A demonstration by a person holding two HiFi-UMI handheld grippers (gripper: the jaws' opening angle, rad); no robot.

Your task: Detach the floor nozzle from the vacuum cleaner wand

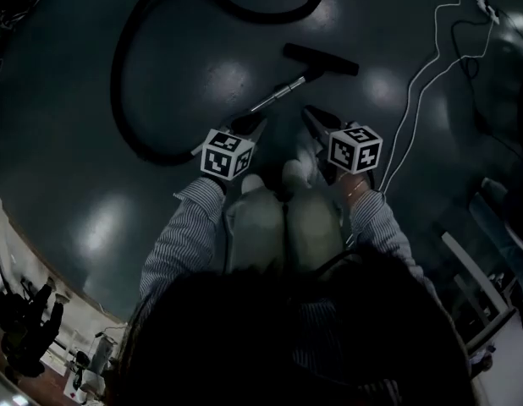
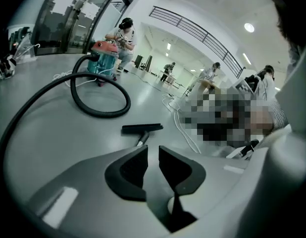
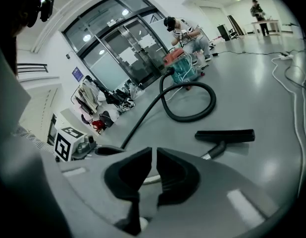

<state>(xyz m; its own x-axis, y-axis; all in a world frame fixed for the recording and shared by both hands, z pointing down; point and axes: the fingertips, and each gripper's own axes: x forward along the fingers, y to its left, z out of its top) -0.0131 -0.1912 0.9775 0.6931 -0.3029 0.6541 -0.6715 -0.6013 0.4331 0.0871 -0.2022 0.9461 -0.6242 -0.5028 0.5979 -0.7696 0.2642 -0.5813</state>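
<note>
Black plastic floor nozzle (image 1: pixel 322 59) lies flat on the glossy grey floor (image 1: pixel 67 142), ahead of both grippers and apart from each. Its bar runs crosswise to the chrome metal wand (image 1: pixel 278 94) plugged into its neck, so nozzle and wand are still joined.

The wand's long axis slants back from the nozzle toward the person, and its near end comes in just beside the left gripper (image 1: pixel 249 127), where the black ribbed hose (image 1: pixel 126 100) takes over. The hose loops off to a teal-and-red vacuum canister (image 2: pixel 104 58) well away, seen in the gripper views only.

- Left gripper: fingers (image 2: pixel 130 170) part open w/ a narrow gap, nothing in it. In its own view the nozzle sits dead ahead, above the fingertips.
- Right gripper (image 1: pixel 321 121): fingers (image 3: pixel 130 175) barely cracked, a thin slit, empty too. In its view the nozzle lies ahead and off to the right.

My read is that the right gripper is nearer the nozzle head and the left is nearer the wand shaft. That suggests left pins the wand and right takes the nozzle neck, then pulls along the wand's axis, away from the person. Both will likely need opening wider first, esp. the right.

Exact joint or latch at the neck is too small to make out.
</note>
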